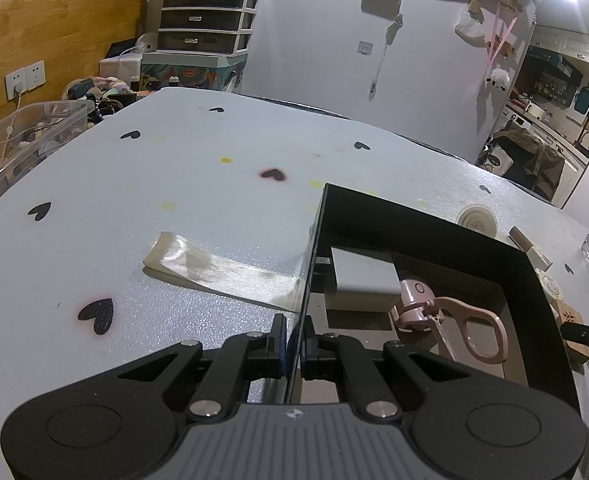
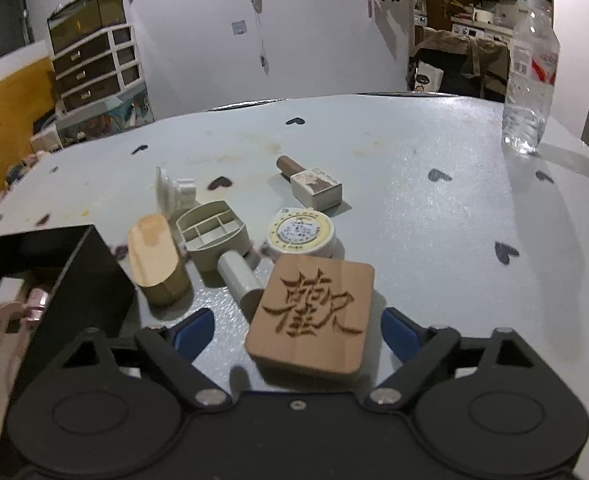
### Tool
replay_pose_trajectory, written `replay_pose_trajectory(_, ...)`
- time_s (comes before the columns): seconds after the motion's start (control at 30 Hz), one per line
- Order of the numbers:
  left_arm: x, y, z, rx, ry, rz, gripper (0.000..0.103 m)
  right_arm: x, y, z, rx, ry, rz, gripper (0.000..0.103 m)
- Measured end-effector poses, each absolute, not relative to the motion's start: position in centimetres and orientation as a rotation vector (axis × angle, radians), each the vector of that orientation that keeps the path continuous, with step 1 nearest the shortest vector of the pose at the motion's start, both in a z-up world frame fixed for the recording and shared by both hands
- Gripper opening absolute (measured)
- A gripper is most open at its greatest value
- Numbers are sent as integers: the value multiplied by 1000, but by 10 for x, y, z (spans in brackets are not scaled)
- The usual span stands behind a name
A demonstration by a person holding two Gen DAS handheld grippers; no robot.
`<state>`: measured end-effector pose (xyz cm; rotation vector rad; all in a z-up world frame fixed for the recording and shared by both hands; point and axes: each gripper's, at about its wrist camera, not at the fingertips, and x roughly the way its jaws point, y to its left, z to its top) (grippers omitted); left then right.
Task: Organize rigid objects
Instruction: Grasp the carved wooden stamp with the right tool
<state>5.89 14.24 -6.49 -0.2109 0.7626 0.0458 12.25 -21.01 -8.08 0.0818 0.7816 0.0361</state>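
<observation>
Left wrist view: our left gripper (image 1: 293, 344) has its fingers clamped on the near wall of the black box (image 1: 534, 280). Inside that box lie a pink handled tool (image 1: 446, 316) and a grey block (image 1: 364, 276). Right of the box, our right gripper (image 2: 298, 330) straddles the engraved wooden block (image 2: 314, 316) on the bench (image 2: 434, 208), fingers apart, not pressing it.

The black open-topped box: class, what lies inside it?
Inside the black open-topped box: a flat grey rectangular box and a pink plastic looped-handle tool. The near wall hides the rest.

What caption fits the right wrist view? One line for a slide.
Right hand-held gripper open around an engraved wooden block, black box to its left.
</observation>
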Motion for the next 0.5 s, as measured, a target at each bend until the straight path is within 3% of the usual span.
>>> replay_pose_trajectory(0.07, 59, 142, -65, -211, 762, 46, 6, 127, -211, -84, 61, 795, 16, 72)
replay_pose_trajectory(0.17, 59, 142, -65, -212, 763, 46, 6, 128, -217, -86, 77, 803, 5, 67)
replay_pose_trajectory(0.5, 59, 143, -65, -212, 763, 46, 6, 149, -219, -89, 75, 837, -15, 66)
